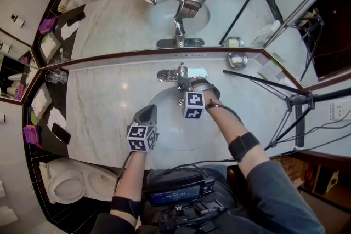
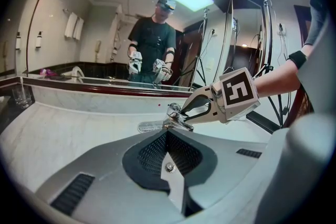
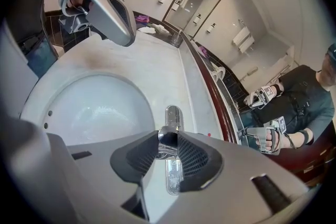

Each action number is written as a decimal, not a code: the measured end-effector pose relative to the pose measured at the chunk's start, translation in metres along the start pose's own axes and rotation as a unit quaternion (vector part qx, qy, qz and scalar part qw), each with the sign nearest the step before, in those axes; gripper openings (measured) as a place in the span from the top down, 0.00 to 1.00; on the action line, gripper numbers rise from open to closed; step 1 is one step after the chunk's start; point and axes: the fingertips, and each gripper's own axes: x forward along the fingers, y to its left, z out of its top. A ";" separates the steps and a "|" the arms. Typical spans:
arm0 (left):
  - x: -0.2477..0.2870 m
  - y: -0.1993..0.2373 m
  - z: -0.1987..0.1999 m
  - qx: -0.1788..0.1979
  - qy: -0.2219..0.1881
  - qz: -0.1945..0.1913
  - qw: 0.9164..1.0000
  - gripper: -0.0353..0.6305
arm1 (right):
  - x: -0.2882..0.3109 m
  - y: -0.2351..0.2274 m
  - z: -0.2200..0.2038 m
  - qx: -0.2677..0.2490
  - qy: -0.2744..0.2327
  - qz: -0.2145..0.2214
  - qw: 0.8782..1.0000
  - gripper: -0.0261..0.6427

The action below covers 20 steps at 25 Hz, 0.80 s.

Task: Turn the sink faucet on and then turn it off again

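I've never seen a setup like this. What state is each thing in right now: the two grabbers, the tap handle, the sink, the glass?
Right gripper, shut on the faucet handle.
Left gripper, shut, nothing in it.
Sink, no stream of water seen running into it.
Glass, upright.

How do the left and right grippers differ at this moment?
The left gripper has its jaws shut on nothing, while the right gripper has its jaws closed on the faucet handle. The left gripper hovers by the left edge of the sink basin, and the right gripper reaches to the back of the basin. Both grippers point towards the mirror.
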 end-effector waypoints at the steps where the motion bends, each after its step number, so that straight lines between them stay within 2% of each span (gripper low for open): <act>1: -0.001 0.000 -0.001 -0.001 0.000 0.001 1.000 0.95 | 0.000 0.000 0.000 -0.001 0.001 0.002 1.000 0.76; 11: -0.006 0.003 0.001 0.006 0.000 0.007 1.000 0.95 | -0.002 -0.001 0.000 -0.009 0.000 -0.023 1.000 0.76; 20: -0.010 0.001 0.004 0.000 -0.005 0.006 1.000 0.95 | -0.034 0.001 -0.013 0.109 -0.020 -0.031 0.993 0.76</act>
